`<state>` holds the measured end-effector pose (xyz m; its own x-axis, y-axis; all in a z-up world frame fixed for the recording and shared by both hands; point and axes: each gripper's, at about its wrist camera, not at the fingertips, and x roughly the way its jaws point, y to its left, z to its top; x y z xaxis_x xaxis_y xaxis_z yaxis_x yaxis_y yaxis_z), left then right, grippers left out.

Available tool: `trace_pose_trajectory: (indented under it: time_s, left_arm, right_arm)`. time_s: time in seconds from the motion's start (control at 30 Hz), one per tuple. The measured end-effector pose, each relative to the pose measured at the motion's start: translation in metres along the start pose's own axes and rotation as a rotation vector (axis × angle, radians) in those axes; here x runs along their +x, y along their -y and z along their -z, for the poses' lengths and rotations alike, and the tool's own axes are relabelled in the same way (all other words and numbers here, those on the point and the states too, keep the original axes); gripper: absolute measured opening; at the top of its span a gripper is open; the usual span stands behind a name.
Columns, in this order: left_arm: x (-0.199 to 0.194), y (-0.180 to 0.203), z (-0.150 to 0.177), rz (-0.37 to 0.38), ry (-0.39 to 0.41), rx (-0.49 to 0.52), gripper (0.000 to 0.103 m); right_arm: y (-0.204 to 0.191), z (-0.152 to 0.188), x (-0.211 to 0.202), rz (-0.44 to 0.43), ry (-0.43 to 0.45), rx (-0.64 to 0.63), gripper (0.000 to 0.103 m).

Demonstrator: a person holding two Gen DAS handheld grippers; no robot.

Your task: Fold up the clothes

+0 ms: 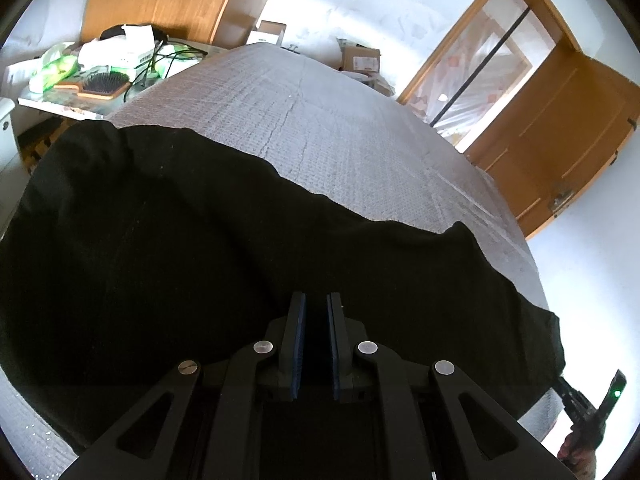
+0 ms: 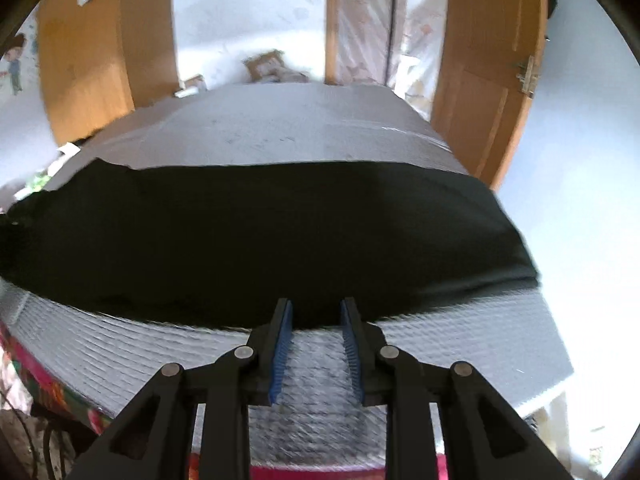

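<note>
Grey bedspread [image 2: 280, 144] carries a limp, light black garment [image 2: 260, 236]; grab its near hem. Left gripper [image 1: 316, 304] sits narrowly parted over the cloth, grip unclear; right gripper [image 2: 316, 308] gapes empty at the hem.

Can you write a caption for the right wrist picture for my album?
Open right gripper at the near edge of a black garment spread on a grey bed cover.
</note>
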<state>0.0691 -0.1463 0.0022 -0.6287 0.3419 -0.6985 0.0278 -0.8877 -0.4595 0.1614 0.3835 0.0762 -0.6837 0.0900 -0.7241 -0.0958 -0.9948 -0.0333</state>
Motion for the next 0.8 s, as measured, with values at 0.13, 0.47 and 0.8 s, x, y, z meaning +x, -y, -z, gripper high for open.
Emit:
trace_pose_trajectory:
  time_s: [0.13,0.47,0.8]
  left_arm:
    - [-0.011,0.004,0.001,-0.014,0.024,0.036,0.011]
    - [-0.064,-0.048,-0.012,-0.138,0.158,-0.058,0.015]
    - [-0.079,-0.094,-0.025,-0.227,0.161,-0.167,0.019]
  right_arm:
    - [-0.023,-0.015,-0.009,-0.038,0.044,-0.034,0.026]
    - [-0.092,-0.022,0.022,-0.179,-0.038,-0.161,0.027]
    - [-0.173,-0.073,0.036,-0.421,0.009,-0.213,0.027]
